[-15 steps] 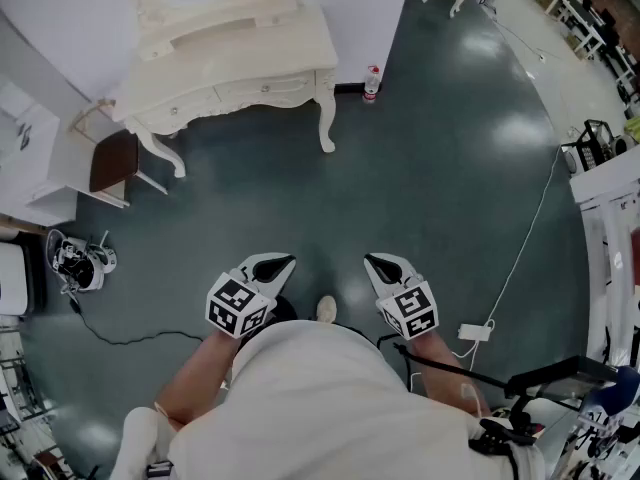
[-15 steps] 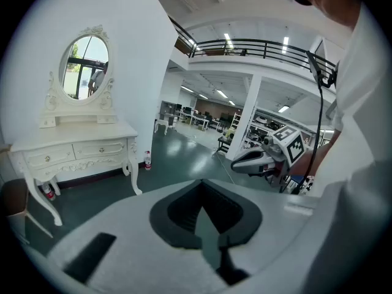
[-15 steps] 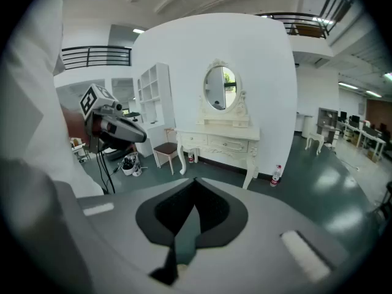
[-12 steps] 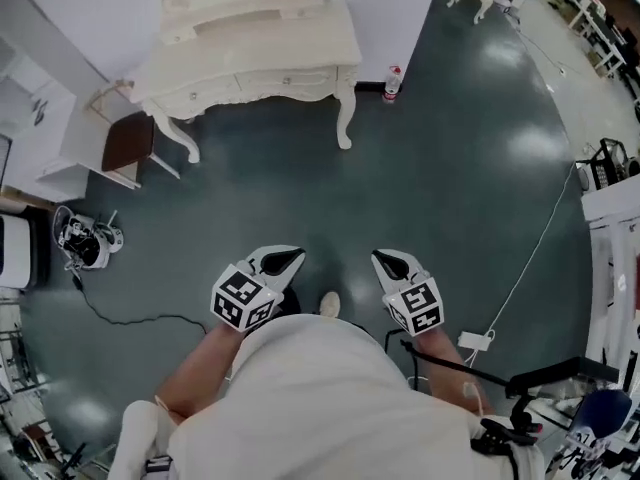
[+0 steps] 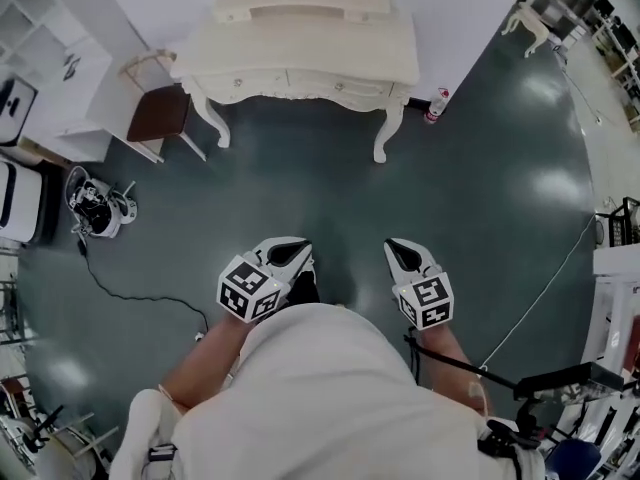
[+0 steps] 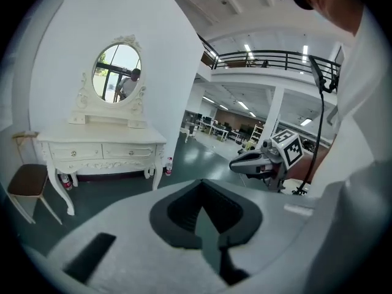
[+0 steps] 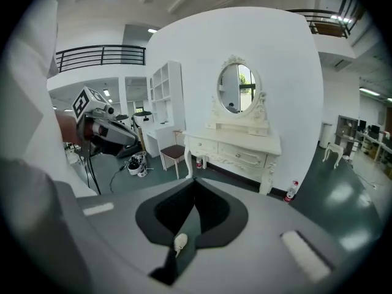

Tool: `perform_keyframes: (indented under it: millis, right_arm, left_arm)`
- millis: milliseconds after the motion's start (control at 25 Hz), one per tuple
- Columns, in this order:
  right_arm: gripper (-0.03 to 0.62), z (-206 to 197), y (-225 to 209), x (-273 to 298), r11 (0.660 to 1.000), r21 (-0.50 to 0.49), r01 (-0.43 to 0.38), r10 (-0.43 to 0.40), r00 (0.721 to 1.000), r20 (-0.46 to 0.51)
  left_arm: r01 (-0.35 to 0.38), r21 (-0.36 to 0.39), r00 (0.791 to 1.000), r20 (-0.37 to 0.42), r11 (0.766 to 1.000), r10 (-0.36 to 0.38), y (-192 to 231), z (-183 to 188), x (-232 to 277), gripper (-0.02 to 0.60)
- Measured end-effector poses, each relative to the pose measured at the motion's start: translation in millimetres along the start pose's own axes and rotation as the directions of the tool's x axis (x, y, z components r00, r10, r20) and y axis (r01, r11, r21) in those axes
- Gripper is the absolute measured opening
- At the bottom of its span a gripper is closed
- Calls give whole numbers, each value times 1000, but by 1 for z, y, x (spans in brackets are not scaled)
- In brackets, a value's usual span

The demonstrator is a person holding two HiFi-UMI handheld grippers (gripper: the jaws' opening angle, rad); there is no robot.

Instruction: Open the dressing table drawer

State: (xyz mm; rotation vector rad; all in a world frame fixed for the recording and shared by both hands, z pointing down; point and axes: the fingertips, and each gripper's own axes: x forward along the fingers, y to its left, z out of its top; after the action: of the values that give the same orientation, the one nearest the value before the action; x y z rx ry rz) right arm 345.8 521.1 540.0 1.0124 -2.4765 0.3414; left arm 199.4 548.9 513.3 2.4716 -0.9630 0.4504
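A cream dressing table (image 5: 300, 48) stands against the white wall at the top of the head view, with two shut drawers (image 5: 290, 83) side by side under its top. From the left gripper view its drawer fronts (image 6: 101, 152) and oval mirror (image 6: 116, 72) are far off. Held low before the person's body, my left gripper (image 5: 292, 252) and right gripper (image 5: 402, 252) both point toward the table across dark green floor. Both are shut and hold nothing. The right gripper view also shows the table (image 7: 236, 146) at a distance.
A brown-seated stool (image 5: 160, 113) stands left of the table beside a white shelf unit (image 5: 50, 58). By the table's right leg is a small bottle (image 5: 436, 105). A small device (image 5: 95, 203) with a black cable (image 5: 130, 293) lies on the floor at left; a white cable (image 5: 545, 288) runs at right.
The head view has swung so the dressing table now sits near the top centre instead of the upper left. Both grippers stay together in front of the body, still shut.
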Motion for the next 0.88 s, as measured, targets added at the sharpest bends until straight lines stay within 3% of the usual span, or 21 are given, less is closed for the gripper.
perform_keyframes:
  millis: [80, 160, 200, 320, 480, 720, 880]
  right_arm:
    - [9, 18, -12, 19, 1000, 2, 12, -12, 1000, 2]
    - [81, 40, -29, 38, 1000, 1, 21, -21, 1000, -1]
    - [81, 51, -38, 48, 1000, -4, 24, -24, 1000, -6]
    - [65, 84, -60, 86, 999, -21, 30, -31, 999, -24]
    - [2, 135, -71, 145, 1000, -5, 16, -16, 1000, -23]
    - [2, 188, -69, 228, 999, -14, -48, 47, 997, -53]
    - [2, 213, -95, 287, 994, -9, -106, 106, 992, -68]
  left_arm:
    - [-6, -8, 1000, 16, 1000, 6, 30, 10, 8, 2]
    - [-7, -6, 999, 35, 1000, 7, 60, 32, 20, 2]
    - [-6, -3, 999, 44, 1000, 6, 75, 45, 27, 5]
    - [-4, 6, 998, 60, 1000, 4, 119, 82, 40, 44]
    - [-25, 1, 998, 56, 1000, 25, 184, 112, 35, 51]
    - [-116, -58, 992, 51, 992, 119, 284, 135, 20, 48]
    - [-199, -109, 977, 52, 974, 206, 354, 151, 29, 48]
